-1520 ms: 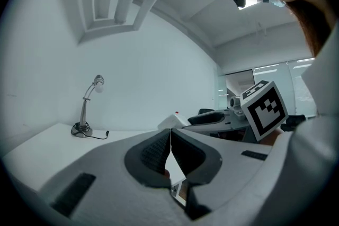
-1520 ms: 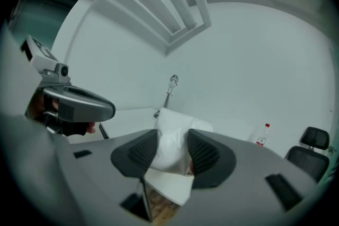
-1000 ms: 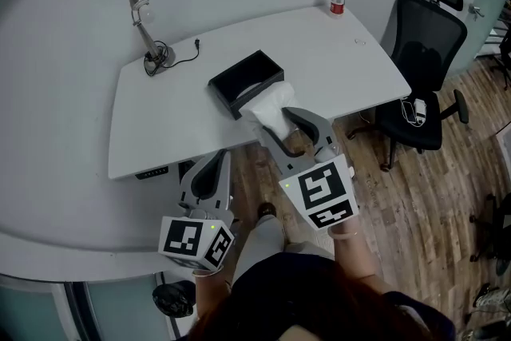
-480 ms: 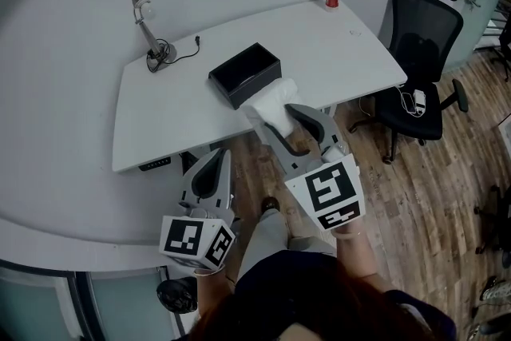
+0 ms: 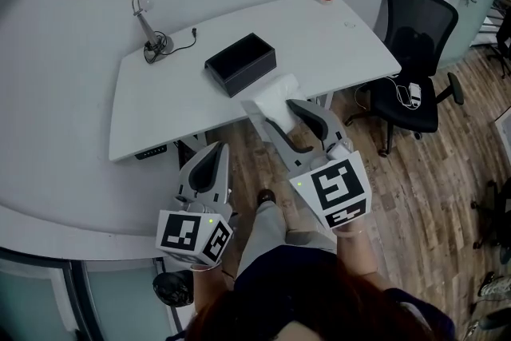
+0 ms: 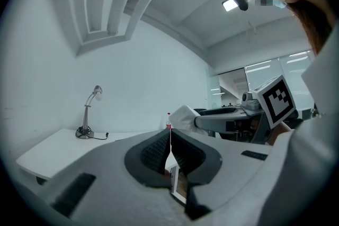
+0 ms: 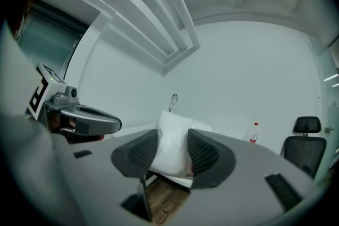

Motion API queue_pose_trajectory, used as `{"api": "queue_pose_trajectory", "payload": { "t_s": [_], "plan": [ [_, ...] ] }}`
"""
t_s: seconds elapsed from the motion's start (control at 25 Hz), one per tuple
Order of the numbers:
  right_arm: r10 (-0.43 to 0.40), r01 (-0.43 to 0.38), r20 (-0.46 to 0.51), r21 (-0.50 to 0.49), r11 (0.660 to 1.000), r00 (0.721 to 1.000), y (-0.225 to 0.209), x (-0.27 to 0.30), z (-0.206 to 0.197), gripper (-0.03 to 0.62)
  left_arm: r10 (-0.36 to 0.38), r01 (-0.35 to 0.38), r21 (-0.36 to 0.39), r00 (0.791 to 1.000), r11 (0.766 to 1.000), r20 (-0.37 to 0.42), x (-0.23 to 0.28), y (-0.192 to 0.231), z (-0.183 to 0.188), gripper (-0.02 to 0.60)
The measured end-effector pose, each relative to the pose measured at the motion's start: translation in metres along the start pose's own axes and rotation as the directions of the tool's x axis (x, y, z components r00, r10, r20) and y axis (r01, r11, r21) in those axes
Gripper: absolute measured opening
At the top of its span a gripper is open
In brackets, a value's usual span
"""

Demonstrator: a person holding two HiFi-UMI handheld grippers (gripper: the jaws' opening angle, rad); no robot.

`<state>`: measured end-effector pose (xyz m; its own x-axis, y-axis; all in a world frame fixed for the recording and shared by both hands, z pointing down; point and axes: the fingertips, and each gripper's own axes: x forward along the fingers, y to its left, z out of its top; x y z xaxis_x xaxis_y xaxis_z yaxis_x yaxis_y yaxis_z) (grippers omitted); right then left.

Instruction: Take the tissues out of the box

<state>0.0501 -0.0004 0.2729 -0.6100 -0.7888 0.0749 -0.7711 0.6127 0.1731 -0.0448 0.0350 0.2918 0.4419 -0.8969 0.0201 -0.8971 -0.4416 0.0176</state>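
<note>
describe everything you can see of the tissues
The tissues are a white, soft-looking wad of thin paper, bunched and creased rather than flat. The right tongs are closed on them, with a ribbed dark pad pressing each side and the upper part sticking out past the tips. They hang in the air over the near edge of the white table, clear of the black box and not touching it. Nothing else touches them.
</note>
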Motion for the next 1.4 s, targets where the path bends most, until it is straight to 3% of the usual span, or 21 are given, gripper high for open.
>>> {"api": "queue_pose_trajectory", "payload": {
  "t_s": [1.4],
  "plan": [
    [0.003, -0.002, 0.076, -0.018, 1.000, 0.997, 0.032, -0.062, 0.019, 0.183, -0.016, 0.015, 0.024, 0.999, 1.000, 0.039, -0.042, -0.027, 0.005, 0.021]
  ]
}}
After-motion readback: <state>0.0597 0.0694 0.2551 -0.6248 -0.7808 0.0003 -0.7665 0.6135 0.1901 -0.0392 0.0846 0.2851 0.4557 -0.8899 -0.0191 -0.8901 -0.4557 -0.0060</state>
